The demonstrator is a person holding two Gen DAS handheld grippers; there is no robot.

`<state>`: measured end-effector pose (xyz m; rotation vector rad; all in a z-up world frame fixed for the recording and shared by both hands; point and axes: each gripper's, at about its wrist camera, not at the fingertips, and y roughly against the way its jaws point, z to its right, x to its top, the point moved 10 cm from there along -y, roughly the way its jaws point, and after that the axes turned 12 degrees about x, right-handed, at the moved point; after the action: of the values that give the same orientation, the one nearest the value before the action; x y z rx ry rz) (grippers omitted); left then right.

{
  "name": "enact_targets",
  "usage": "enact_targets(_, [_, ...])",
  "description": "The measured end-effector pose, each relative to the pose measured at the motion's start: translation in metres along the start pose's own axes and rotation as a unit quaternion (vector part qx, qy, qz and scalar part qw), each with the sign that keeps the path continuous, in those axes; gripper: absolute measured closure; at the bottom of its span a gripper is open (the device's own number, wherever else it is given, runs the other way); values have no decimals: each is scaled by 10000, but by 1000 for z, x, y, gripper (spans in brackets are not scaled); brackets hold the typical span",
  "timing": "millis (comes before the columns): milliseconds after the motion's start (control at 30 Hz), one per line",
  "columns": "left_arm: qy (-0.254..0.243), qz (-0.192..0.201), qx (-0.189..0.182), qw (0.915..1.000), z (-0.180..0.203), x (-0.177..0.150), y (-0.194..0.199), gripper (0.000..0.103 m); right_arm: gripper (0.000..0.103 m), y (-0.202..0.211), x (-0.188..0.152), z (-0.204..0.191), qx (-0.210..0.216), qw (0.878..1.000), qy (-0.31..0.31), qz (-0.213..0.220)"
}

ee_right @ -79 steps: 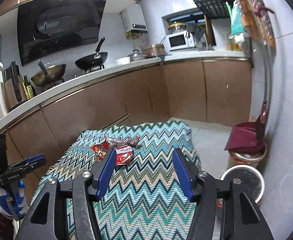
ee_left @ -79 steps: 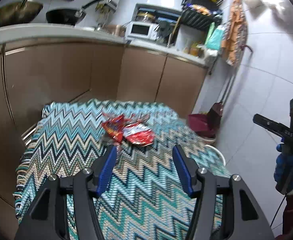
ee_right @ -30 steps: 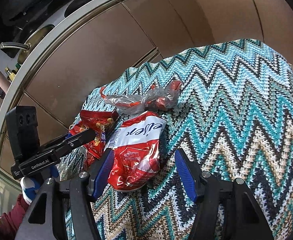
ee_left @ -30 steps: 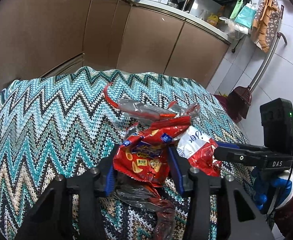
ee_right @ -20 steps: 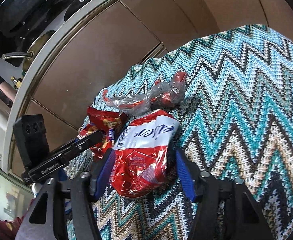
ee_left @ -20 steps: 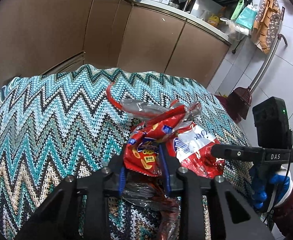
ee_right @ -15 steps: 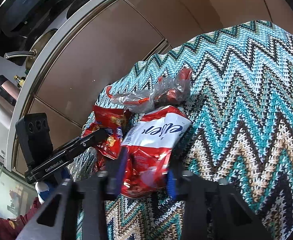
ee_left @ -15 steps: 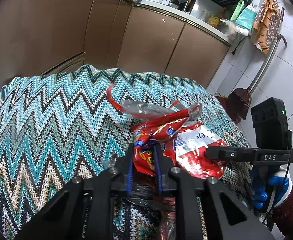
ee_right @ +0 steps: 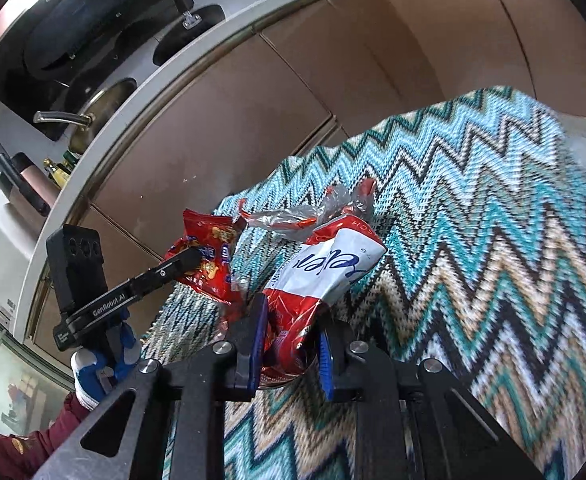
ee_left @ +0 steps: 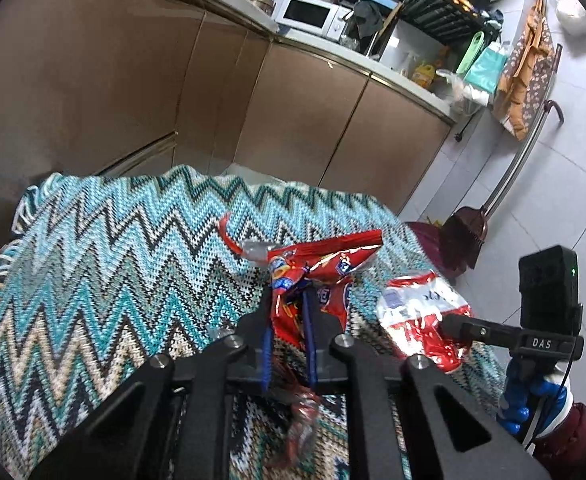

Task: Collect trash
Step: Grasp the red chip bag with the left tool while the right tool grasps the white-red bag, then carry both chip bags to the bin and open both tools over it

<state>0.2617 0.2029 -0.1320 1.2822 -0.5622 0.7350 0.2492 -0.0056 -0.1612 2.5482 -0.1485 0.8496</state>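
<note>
My two views are evenly lit by soft indoor light, with glare on the wall tiles (ee_left: 573, 208) at right. Fisheye bending curves the countertop (ee_right: 197, 68); corners go black, and the zigzag cloth (ee_right: 533, 280) blurs at right.

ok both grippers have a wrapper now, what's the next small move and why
Probably lift both clear of the zigzag cloth: the left gripper is shut on the red snack bag, the right gripper on the red-and-white bag. The clear wrapper remains.

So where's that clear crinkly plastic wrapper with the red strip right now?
The clear plastic wrapper lies on the zigzag knitted cloth, just beyond the red-and-white snack bag clamped in the right gripper.
</note>
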Motion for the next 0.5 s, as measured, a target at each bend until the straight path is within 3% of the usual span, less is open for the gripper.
enact_targets(500, [-190,557,-87,9982,55,0,122,93,82,97,-19,-65,-62,9965,249,790])
